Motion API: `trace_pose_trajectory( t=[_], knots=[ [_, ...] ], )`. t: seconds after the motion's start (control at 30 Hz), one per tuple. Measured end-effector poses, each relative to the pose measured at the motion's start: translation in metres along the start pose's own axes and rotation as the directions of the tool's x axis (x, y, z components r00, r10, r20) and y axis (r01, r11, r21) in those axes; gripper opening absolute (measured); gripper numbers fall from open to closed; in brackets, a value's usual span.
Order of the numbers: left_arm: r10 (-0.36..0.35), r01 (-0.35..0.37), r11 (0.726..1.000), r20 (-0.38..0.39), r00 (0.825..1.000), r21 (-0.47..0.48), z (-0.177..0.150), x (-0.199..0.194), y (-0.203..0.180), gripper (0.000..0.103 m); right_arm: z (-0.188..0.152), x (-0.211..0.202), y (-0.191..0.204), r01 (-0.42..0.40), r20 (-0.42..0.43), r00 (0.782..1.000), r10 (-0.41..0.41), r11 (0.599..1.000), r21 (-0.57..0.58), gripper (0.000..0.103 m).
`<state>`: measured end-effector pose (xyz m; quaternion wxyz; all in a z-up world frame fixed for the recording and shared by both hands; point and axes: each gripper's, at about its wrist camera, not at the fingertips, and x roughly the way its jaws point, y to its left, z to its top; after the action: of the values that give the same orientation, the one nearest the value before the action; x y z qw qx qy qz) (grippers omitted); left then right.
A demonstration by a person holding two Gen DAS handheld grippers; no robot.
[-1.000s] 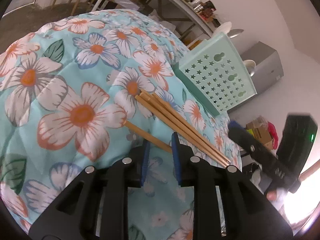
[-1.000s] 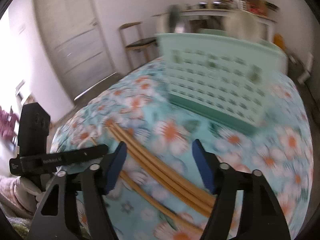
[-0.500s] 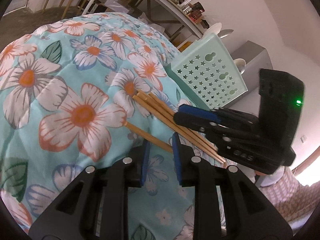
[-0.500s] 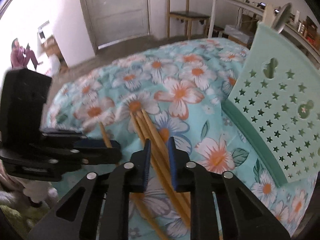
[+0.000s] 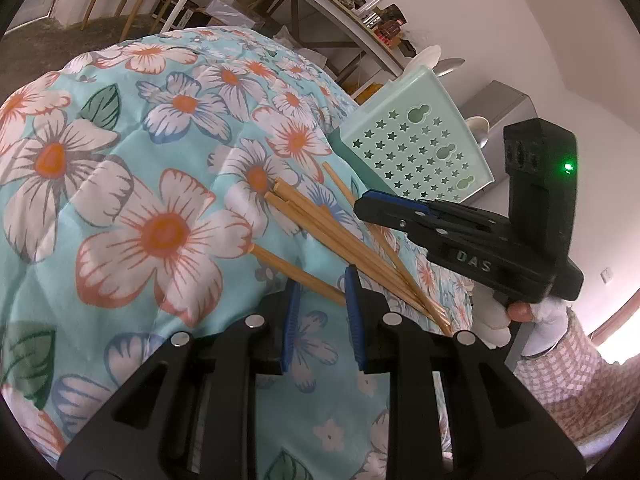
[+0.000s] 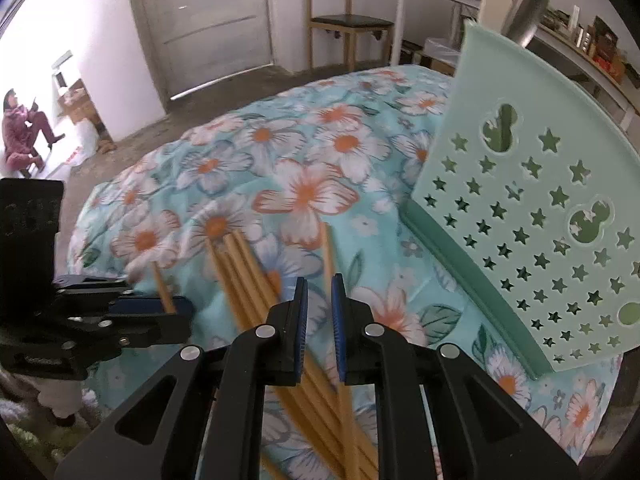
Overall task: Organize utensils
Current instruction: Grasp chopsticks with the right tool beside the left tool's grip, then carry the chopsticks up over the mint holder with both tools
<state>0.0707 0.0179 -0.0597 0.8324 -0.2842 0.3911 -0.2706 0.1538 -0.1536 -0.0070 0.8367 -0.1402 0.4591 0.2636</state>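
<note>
Right wrist view: the right claw (image 6: 319, 300) is seen nearly closed on a single chopstick (image 6: 329, 254), which is lifted at an angle away from the bundle of chopsticks (image 6: 248, 276) lying on the floral quilt (image 6: 304, 152). From the left wrist view the same stick (image 5: 340, 188) is seen splayed out from the bundle (image 5: 320, 224), its far end near the green rack (image 5: 416, 148), while the right claw (image 5: 364, 208) pinches it partway along. The left claw (image 5: 320, 312) is held part open, gripping nothing; one stray stick (image 5: 296, 270) lies just in front of its pads.

For the step to go well, the grip should be kept firm near the stick's middle so it does not pivot, and the stick should be raised clear of the bundle before being carried to the rack (image 6: 540, 216), probably tip down into a slot. The soft quilt gives poor support, so pressing down is best avoided.

Compared with half a second ago, the stick has been separated from the bundle and swung toward the rack; the right claw has been closed further. A second ago it was wide open and away from the sticks. The left claw has hardly moved.
</note>
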Motion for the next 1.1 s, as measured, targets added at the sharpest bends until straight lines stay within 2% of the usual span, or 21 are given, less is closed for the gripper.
trace_pose_trajectory(
  t=[0.33,0.4,0.6,0.7,0.9,1.1],
  knots=[
    [0.001,-0.001,1.000,0.000,1.000,0.000,0.000,0.000,0.000,0.023,0.004,0.014,-0.008,-0.032,-0.007,0.999,0.033,0.998,0.050,0.011],
    [0.001,-0.001,1.000,0.000,1.000,0.000,0.000,0.000,0.000,0.023,0.006,0.009,-0.009,-0.045,0.026,0.999,0.044,0.997,0.058,0.007],
    [0.007,-0.007,1.000,0.002,1.000,0.000,0.001,0.002,-0.001,0.023,0.002,-0.029,-0.019,-0.047,0.135,0.990,0.032,0.993,0.106,0.007],
    [0.013,-0.013,1.000,0.003,1.000,-0.003,0.002,0.003,-0.002,0.023,-0.003,-0.052,-0.029,-0.046,0.196,0.981,0.013,0.986,0.163,0.007],
    [0.013,-0.013,1.000,0.017,1.000,-0.028,0.005,0.002,-0.003,0.020,-0.020,-0.102,-0.050,-0.051,0.324,0.945,-0.039,0.963,0.265,0.007],
    [-0.044,0.046,0.998,0.070,0.997,-0.034,0.016,-0.014,-0.014,0.014,-0.040,-0.143,-0.066,-0.070,0.427,0.900,-0.086,0.938,0.338,0.007]
  ],
)
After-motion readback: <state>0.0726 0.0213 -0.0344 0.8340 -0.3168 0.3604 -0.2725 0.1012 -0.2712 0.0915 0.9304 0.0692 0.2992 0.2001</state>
